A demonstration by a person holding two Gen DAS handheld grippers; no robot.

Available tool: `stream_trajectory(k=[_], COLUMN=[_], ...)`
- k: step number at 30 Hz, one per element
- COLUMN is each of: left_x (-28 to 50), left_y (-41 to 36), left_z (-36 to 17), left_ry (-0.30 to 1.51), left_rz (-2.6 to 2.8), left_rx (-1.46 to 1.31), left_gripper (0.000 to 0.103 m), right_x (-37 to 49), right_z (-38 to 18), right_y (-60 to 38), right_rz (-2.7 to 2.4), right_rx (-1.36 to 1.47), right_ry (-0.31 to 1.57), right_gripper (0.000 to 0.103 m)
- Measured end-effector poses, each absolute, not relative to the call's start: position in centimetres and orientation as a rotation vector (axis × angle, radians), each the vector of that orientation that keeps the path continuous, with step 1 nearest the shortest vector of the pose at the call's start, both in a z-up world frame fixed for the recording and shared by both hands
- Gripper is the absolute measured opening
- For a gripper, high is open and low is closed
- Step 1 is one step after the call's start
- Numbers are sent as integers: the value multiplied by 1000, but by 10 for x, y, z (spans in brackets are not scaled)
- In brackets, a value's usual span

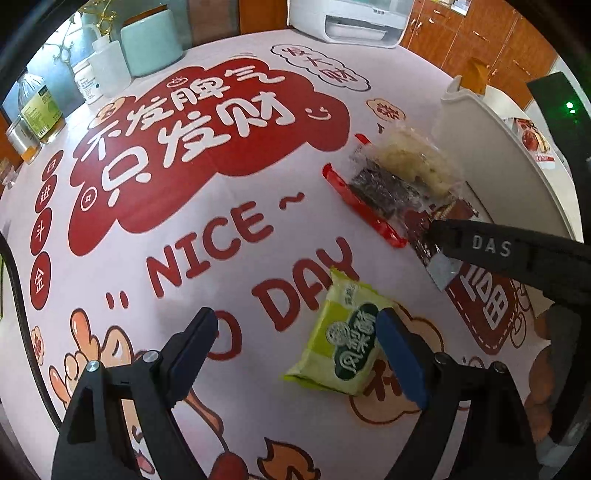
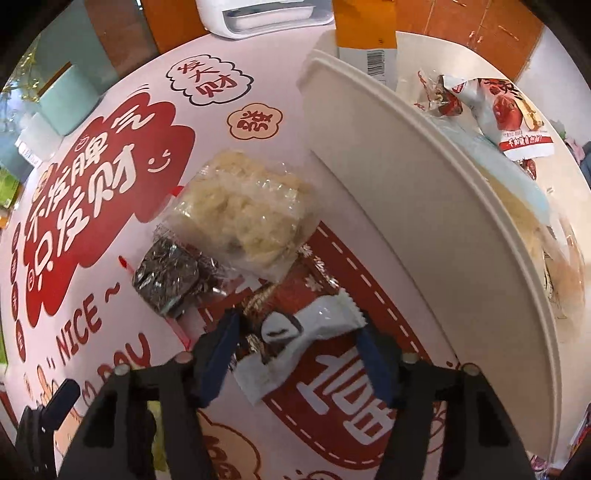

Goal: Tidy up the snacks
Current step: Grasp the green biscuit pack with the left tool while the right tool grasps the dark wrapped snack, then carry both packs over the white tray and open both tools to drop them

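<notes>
Right now both tools point steeply down at a tabletop covered w/ a pink-and-red printed cloth reading "NICE DAY" plus Chinese characters.

Left tool: jaws wide apart, nothing clamped; a green snack pack lies flat on the cloth w/ its right edge just beside, maybe touching, the right blue pad; the left pad stands well clear of it; can't tell if there is real contact.

Right tool: jaws part-way in, one on each side of a white-and-brown wrapped snack; left pad looks against the crinkled brown end, right pad at the white end; whether they press on it I can't tell.

Just beyond that snack, a clear bag of pale crisp pieces lies on the cloth, overlapping a clear pack of dark pieces; a red wrapper shows under them in the left wrist view.

To the right, a white bin stands on the tabletop; inside, a red-date snack bag and a few more packs, blurred.

Far edge: a white appliance, a pale green jar, a white bottle, an oil bottle.
</notes>
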State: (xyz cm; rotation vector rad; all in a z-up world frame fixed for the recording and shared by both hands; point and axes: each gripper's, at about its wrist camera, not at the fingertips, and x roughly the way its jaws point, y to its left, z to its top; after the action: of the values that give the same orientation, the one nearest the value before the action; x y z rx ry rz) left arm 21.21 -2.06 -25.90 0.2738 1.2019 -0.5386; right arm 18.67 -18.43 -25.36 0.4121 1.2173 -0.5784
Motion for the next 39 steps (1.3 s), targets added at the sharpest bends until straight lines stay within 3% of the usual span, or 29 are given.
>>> stream_trajectory(k=[8,13,14,15,16,17,18,19,20,29,39], left_x=[209,205,204,203,202,201,201,200,198,169,139], left_y=[-34,-39,-40,-41,-42,-44,-43,-42,-40,-19,-28], left_z=[-271,-273,-270,-268,-265,-263,-263,-263,-263,-224,-125], left_ry=[1228,1199,1191,1182,1175,1186,1197,1202,1207,1180,1013], left_rz=[-564,-554,-558,-564,-572,-576,-574,-577,-582,-596,-658], left_rx=[368,395,395,395,397,406,405,402,396,316,203], left_gripper=[89,86,75,54,39,35,35,34,34,34,34], right_x=[169,176,178,179,182,183,182,181,180,143,92], right_z=[-250,-253,-254,-255,-256,-256,-256,-255,-254,-234,-141], right_y=[-183,-172,-170,-166,-164,-161,-160,-160,-160,-164,-181], right_rz=[-501,-433,-430,-435,-430,-424,-423,-422,-398,-230,-105], right_rx=[412,340,333,303,282,271,264,260,265,365,426], right_ry=[1234,1294,1294,1287,1274,1264,1257,1247,1245,1197,955], right_gripper=[50,63,68,67,66,63,51,46,31,25,25])
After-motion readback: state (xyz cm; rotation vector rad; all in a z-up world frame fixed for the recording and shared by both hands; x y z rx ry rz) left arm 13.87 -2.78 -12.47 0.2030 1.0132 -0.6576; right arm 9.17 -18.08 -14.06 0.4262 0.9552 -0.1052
